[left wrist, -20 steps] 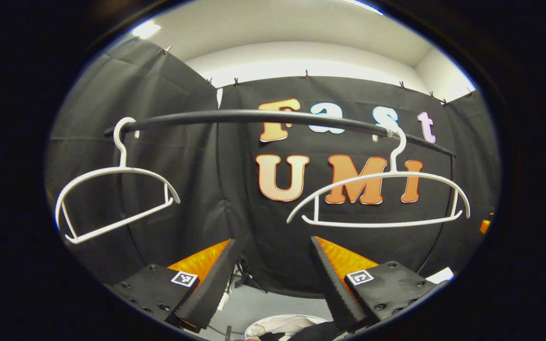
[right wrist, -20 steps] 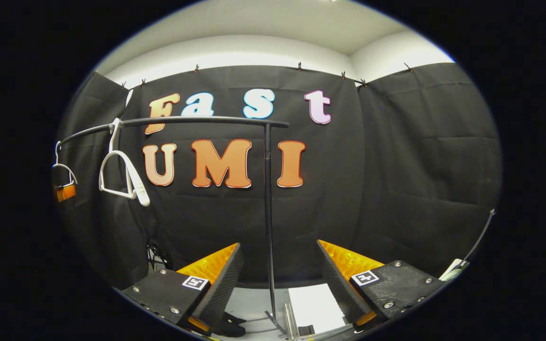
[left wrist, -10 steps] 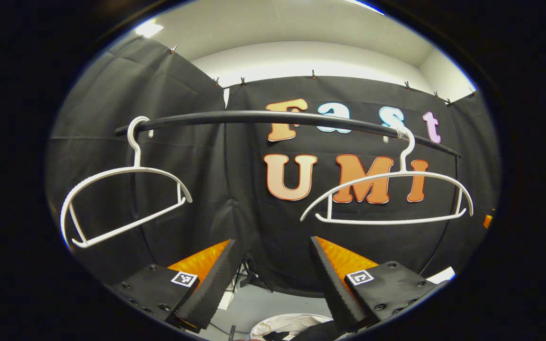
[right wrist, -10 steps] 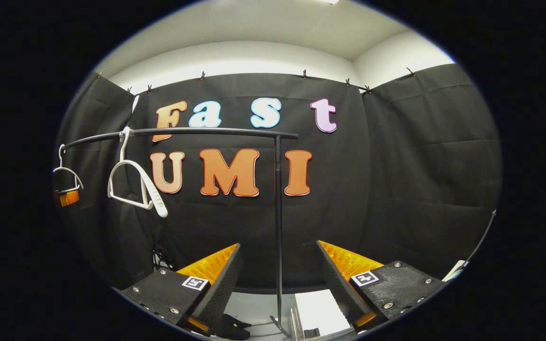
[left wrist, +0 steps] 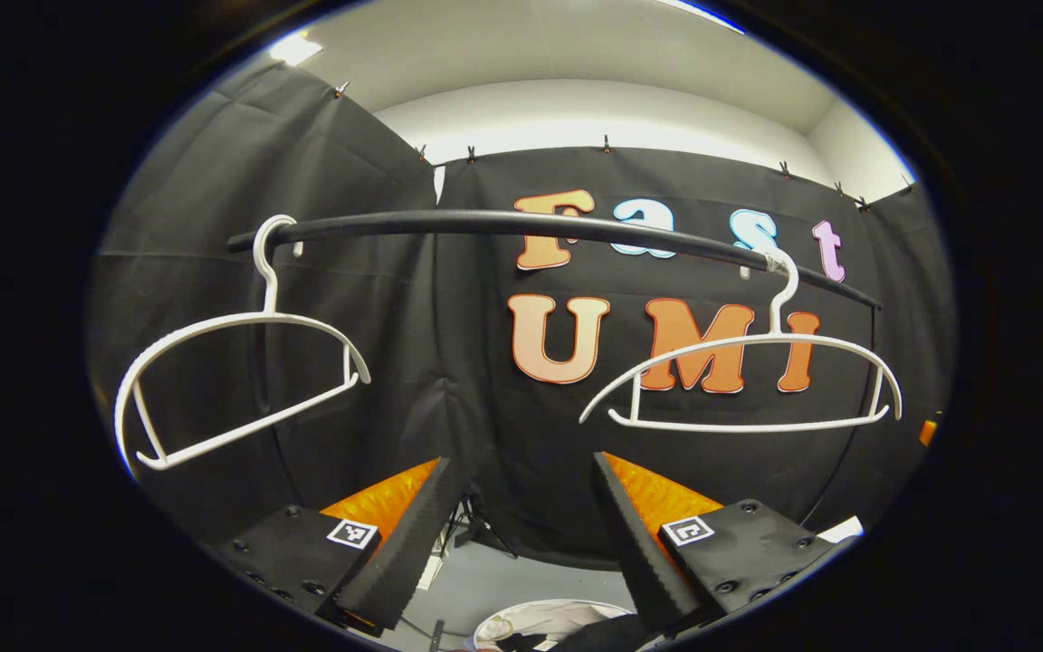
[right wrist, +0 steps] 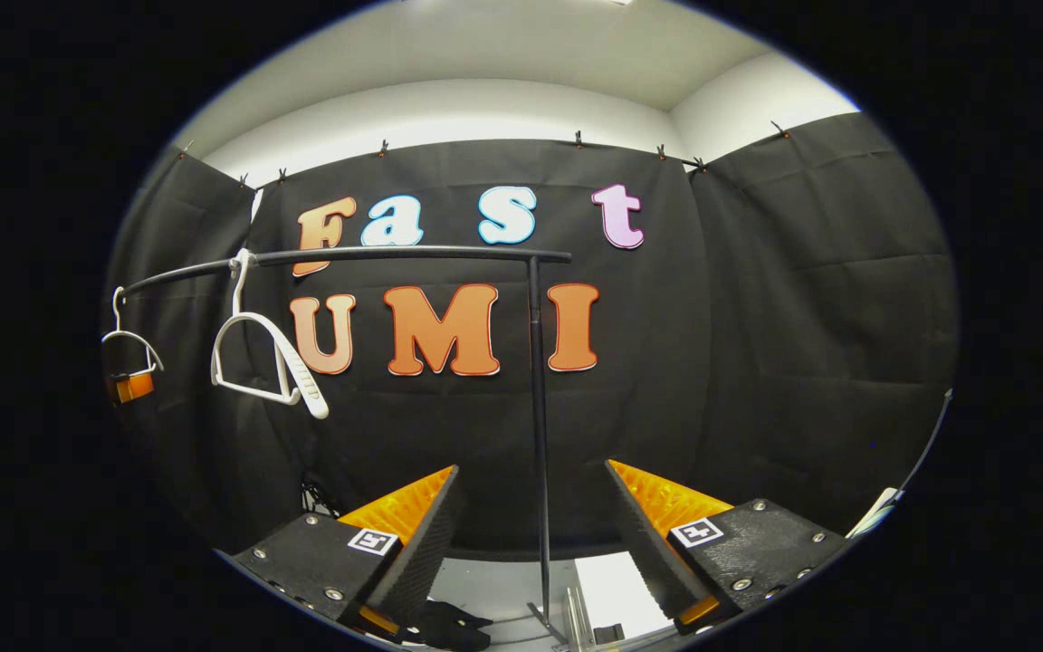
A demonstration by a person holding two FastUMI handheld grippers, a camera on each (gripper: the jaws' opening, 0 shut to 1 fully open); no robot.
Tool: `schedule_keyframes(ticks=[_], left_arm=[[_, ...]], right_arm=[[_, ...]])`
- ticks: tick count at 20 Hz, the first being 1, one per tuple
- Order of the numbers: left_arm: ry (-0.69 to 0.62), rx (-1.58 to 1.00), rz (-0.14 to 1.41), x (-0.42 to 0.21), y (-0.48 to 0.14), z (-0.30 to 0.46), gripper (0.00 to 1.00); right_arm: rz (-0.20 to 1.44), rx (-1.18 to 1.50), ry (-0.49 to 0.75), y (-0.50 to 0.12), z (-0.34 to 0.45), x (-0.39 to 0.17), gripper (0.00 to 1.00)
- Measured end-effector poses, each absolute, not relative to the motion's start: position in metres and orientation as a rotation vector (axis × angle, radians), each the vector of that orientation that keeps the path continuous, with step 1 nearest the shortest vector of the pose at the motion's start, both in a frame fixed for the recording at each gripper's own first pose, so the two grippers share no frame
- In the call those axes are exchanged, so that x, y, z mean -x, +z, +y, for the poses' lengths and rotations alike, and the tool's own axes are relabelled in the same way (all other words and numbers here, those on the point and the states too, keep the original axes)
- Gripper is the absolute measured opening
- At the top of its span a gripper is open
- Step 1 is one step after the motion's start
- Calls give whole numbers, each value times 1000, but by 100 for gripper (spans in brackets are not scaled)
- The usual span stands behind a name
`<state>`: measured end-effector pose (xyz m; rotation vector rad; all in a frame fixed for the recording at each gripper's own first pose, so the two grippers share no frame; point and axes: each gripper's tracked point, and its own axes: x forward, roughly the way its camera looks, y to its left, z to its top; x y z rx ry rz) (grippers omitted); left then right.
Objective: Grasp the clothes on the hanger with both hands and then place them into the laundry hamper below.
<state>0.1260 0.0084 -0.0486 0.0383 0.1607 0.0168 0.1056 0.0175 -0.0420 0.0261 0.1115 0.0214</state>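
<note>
Your views have drifted slightly; both tongs, left (left wrist: 520, 530) and right (right wrist: 531, 534), stay spread, empty. Left gripper view catches the hamper (left wrist: 540, 623) holding clothes (left wrist: 535, 618) below bare hangers (left wrist: 739, 380); right gripper view, the rack's upright pole (right wrist: 538, 426).

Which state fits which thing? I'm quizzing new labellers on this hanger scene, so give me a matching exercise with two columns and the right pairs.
Things:
1. left hanger
2. rail
3. left gripper
4. hamper

States:
A. jaws apart, holding nothing
B. low at the view's bottom edge, pale cloth inside
C. bare, white, hooked near the rail's left end
D. dark bar carrying two hangers

Pairs: 1-C, 2-D, 3-A, 4-B
</note>
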Motion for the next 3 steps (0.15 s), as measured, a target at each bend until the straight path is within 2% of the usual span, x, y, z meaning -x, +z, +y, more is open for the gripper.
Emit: schedule_keyframes(ticks=[3], left_arm=[[15, -36, 168, -127, -50, 9, 96]], right_arm=[[111, -17, 12, -44, 17, -107, 94]])
